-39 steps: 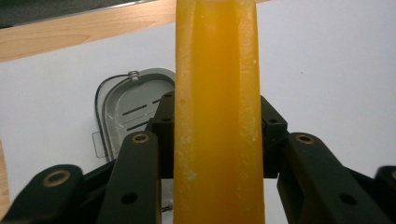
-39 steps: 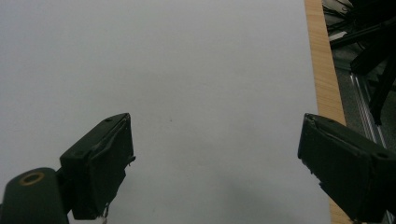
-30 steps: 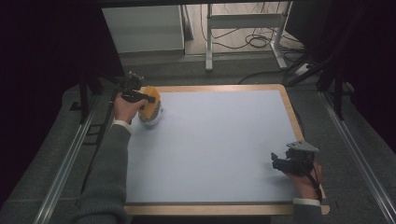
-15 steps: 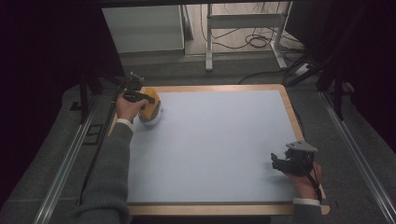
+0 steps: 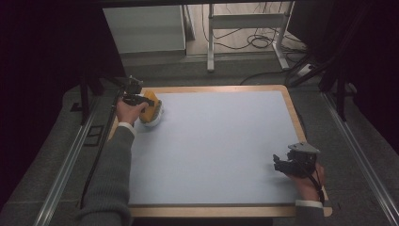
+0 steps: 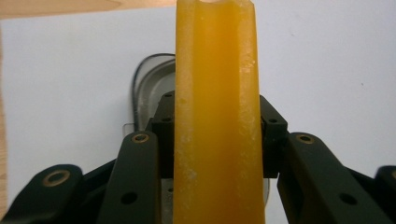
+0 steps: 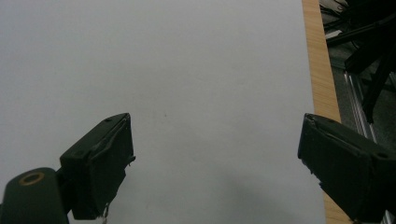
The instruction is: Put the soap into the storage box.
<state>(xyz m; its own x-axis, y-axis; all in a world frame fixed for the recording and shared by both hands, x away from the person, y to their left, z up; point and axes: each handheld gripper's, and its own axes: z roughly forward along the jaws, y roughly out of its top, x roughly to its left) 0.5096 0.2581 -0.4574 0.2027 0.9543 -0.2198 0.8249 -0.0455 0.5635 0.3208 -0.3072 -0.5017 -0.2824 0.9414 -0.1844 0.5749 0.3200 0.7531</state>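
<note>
An orange-yellow block (image 6: 217, 56) stands upright between the jaws of my left gripper (image 6: 217, 123), whose pads press on both of its sides. Behind and under it lies a pale, clear-rimmed dish (image 6: 148, 86) on the mat. From above, the left gripper (image 5: 141, 100) sits at the table's far left corner with the orange block (image 5: 151, 109) over the whitish dish (image 5: 155, 120). My right gripper (image 5: 278, 163) rests near the front right corner. Its jaws stand wide apart in the right gripper view (image 7: 215, 154), with bare mat between them.
A light blue-grey mat (image 5: 216, 141) covers the wooden table, whose rim (image 5: 301, 122) shows along the right. Metal rails (image 5: 362, 160) run beside the table on both sides. Table legs and cables (image 5: 254, 40) stand on the floor beyond the far edge.
</note>
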